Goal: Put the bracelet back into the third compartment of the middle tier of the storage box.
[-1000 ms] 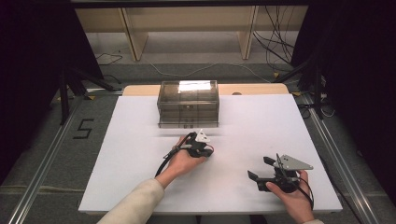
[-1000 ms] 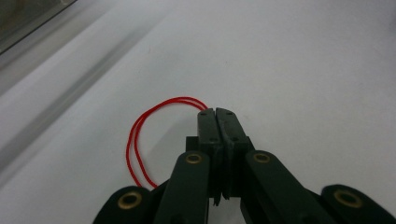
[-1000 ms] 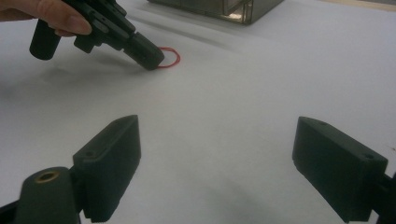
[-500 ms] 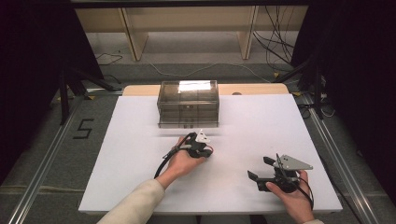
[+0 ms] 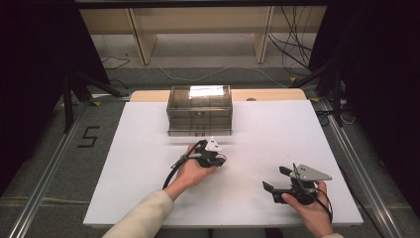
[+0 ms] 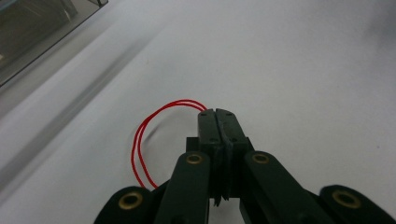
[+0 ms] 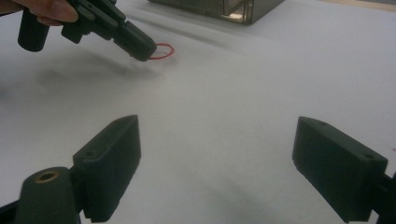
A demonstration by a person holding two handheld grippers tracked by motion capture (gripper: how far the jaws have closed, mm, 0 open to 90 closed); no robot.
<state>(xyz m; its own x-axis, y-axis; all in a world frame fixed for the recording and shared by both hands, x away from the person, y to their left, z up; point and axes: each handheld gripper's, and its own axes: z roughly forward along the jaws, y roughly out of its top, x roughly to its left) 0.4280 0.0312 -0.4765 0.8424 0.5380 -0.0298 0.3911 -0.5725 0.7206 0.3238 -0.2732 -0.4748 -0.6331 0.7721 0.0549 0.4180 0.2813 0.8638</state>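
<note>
A person works two hand-held tools over a white tabletop, forearms entering from the near edge. Toward the left of centre, the left claw is clenched on a thin red loop of wire or elastic; which of the two cannot be told. In the left gripper view its black jaws meet flat, with the red loop pinched at their tips and curling out to one side above the white surface. In the right gripper view the same loop sticks out beyond the tips of the left claw, which is raised a little above the tabletop and casts a soft shadow under it. Just beyond it, at the far middle of the tabletop, stands a clear smoky plastic drawer box, apart from the claw. At the right, near the front edge, the right claw rests released in the person's other hand, jaws spread wide and nothing between them, well apart from the loop.
</note>
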